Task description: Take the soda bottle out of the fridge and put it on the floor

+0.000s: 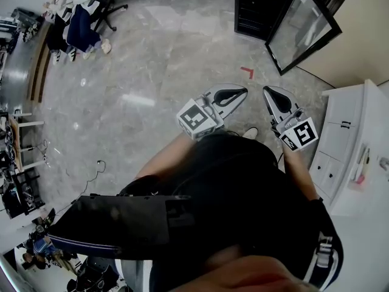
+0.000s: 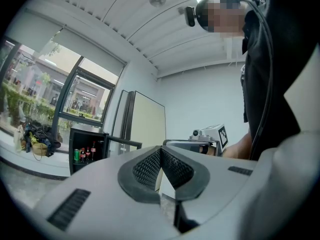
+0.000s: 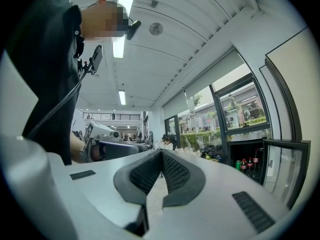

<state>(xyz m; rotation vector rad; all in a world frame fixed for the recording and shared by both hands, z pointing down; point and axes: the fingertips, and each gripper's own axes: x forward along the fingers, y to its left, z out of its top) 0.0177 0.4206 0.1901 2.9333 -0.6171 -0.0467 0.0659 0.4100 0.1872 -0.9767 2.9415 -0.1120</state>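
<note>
Presently level above the floor — left gripper and right gripper, fingers of both pressed together on nothing; soda bottle upright inside the open fridge — well apart from both.

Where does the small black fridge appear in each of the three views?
Head view: fridge at top right.
Left gripper view: fridge at left, below the middle.
Right gripper view: fridge at right, below the middle.
Shared landmark: its glass door, open in all three.
</note>
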